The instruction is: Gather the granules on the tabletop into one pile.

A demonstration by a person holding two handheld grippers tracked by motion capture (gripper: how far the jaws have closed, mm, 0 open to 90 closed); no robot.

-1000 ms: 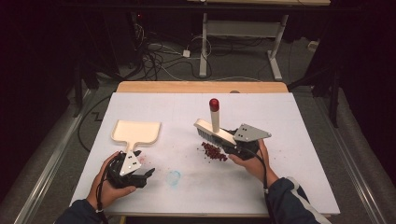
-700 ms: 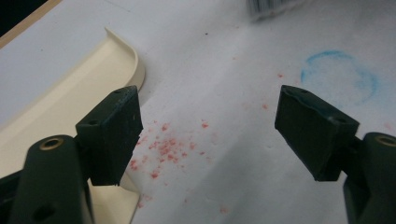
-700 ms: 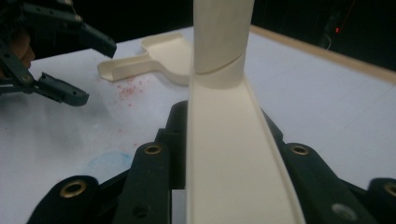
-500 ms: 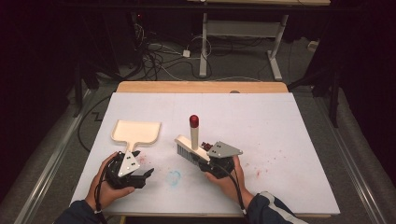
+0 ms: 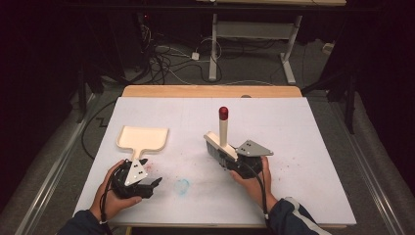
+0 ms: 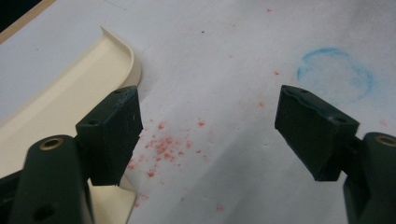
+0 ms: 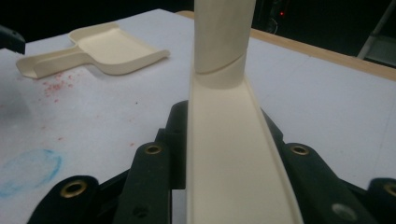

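White table (image 5: 303, 147) carries all. Nearest, left gripper (image 5: 147, 185) stands wide, empty, beside red crumbs (image 6: 163, 147) and dustpan (image 5: 144, 138). Right gripper (image 5: 230, 160) clamps brush (image 5: 222, 129), upright, mid-table. Farther off, cables (image 5: 166, 58) on floor.

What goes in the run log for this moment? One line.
left tongs: open, beside dustpan handle | right tongs: shut on brush | red crumbs: on table
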